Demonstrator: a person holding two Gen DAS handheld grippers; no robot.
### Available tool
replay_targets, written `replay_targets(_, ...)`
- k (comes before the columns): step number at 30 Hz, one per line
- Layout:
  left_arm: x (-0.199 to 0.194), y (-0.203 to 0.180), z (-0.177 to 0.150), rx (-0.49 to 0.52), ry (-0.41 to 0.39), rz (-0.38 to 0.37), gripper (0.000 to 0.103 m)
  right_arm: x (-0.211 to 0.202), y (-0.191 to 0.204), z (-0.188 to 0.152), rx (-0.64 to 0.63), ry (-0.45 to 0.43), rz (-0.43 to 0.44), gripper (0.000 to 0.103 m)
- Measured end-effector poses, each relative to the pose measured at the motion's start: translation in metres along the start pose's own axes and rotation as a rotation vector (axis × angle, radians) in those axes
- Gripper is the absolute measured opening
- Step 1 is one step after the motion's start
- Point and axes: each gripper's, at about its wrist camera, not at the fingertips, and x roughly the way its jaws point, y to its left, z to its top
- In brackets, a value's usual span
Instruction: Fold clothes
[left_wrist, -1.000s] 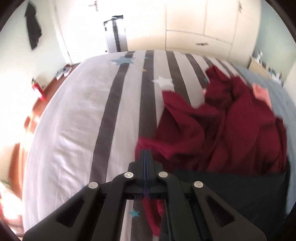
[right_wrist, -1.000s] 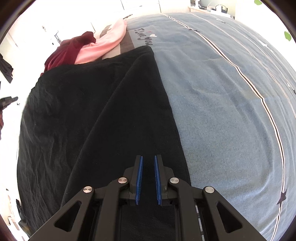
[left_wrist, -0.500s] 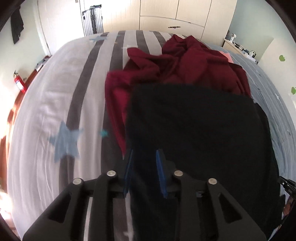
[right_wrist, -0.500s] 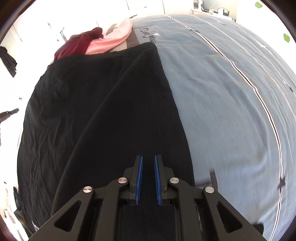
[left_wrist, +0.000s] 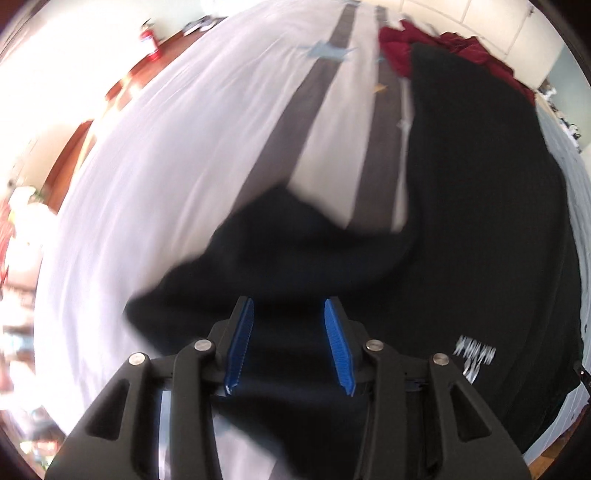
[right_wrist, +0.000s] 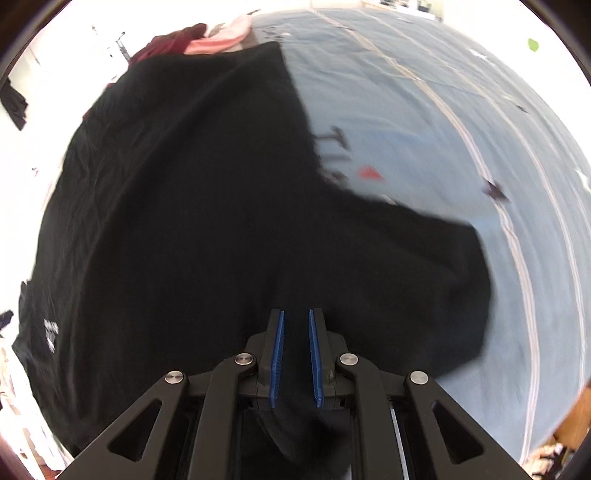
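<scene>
A black T-shirt lies spread flat on the bed, with a small white print near its close end. My left gripper hovers over the shirt's left sleeve. Its jaws are opening and the blue pads stand apart, with the black cloth beneath them and not pinched. In the right wrist view the same shirt fills the middle, its right sleeve spread on the blue cover. My right gripper is shut on a bunch of the black cloth near that sleeve.
A dark red garment and a pink one are heaped at the far end of the shirt. The bed has a white striped cover on the left and a blue cover on the right. Wooden floor shows past the bed's near corner.
My left gripper was shut by the dark red garment; it has opened and swept back along the black shirt to its sleeve. My right gripper slid toward the near end, its gap unchanged.
</scene>
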Motion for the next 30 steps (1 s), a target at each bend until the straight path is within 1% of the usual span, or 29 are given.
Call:
replay_targets(2,-0.007,0.006,-0.024,0.001,0.009,0.027,0.037,-0.010,-0.018,-0.015,0.039,-0.006,-0.020,0.014)
replay_targets(3,-0.010,0.008,-0.036,-0.002,0.015,0.034,0.037,-0.014,-0.028,-0.021,0.060,-0.009,-0.030,0.019)
replay_targets(5,-0.015,0.010,-0.054,-0.020,0.028,0.039,0.037,-0.019,-0.049,-0.033,0.105,-0.011,-0.058,0.021)
replay_targets(7,-0.019,0.009,-0.070,-0.033,0.038,0.032,0.037,-0.020,-0.068,-0.041,0.131,-0.007,-0.096,0.023)
replay_targets(10,-0.017,-0.002,-0.087,-0.035,0.050,0.005,0.037,-0.024,-0.104,-0.051,0.164,-0.005,-0.114,0.025)
replay_targets(11,-0.013,-0.007,-0.091,-0.027,0.058,-0.002,0.037,-0.013,-0.106,-0.044,0.175,-0.006,-0.120,0.025)
replay_targets(13,-0.007,-0.018,-0.097,-0.004,0.078,-0.015,0.037,-0.008,-0.121,-0.047,0.221,-0.008,-0.111,0.030)
replay_targets(14,-0.007,-0.023,-0.099,0.007,0.081,-0.027,0.037,-0.004,-0.128,-0.047,0.259,-0.009,-0.085,0.031)
replay_targets(16,-0.008,-0.034,-0.100,0.039,0.079,-0.050,0.037,0.004,-0.137,-0.044,0.321,-0.019,-0.005,0.036)
replay_targets(17,-0.008,-0.039,-0.099,0.049,0.078,-0.057,0.037,0.006,-0.137,-0.042,0.328,-0.030,0.006,0.038)
replay_targets(18,-0.009,-0.043,-0.099,0.059,0.077,-0.064,0.037,0.008,-0.137,-0.040,0.325,-0.038,0.005,0.041)
replay_targets(20,-0.007,-0.049,-0.097,0.069,0.078,-0.065,0.037,0.016,-0.137,-0.038,0.329,-0.027,-0.005,0.043)
replay_targets(21,-0.006,-0.052,-0.095,0.071,0.079,-0.067,0.037,0.020,-0.139,-0.037,0.339,-0.017,-0.007,0.043)
replay_targets(22,-0.006,-0.053,-0.093,0.066,0.081,-0.071,0.037,0.023,-0.140,-0.037,0.357,-0.006,-0.005,0.036)
replay_targets(23,-0.005,-0.054,-0.092,0.060,0.082,-0.074,0.037,0.024,-0.143,-0.037,0.367,-0.001,-0.016,0.028)
replay_targets(24,-0.005,-0.056,-0.090,0.055,0.083,-0.080,0.037,0.022,-0.145,-0.037,0.365,0.002,-0.039,0.011)
replay_targets(25,-0.005,-0.057,-0.088,0.057,0.084,-0.083,0.037,0.018,-0.148,-0.036,0.365,-0.003,-0.046,0.006)
replay_targets(26,-0.006,-0.059,-0.086,0.058,0.085,-0.085,0.037,0.012,-0.152,-0.036,0.366,-0.010,-0.052,0.003)
replay_targets(28,-0.007,-0.062,-0.082,0.060,0.087,-0.089,0.037,-0.008,-0.161,-0.034,0.367,-0.034,-0.060,0.002)
replay_targets(30,-0.010,-0.065,-0.079,0.064,0.086,-0.090,0.037,-0.034,-0.171,-0.030,0.345,-0.061,-0.089,0.002)
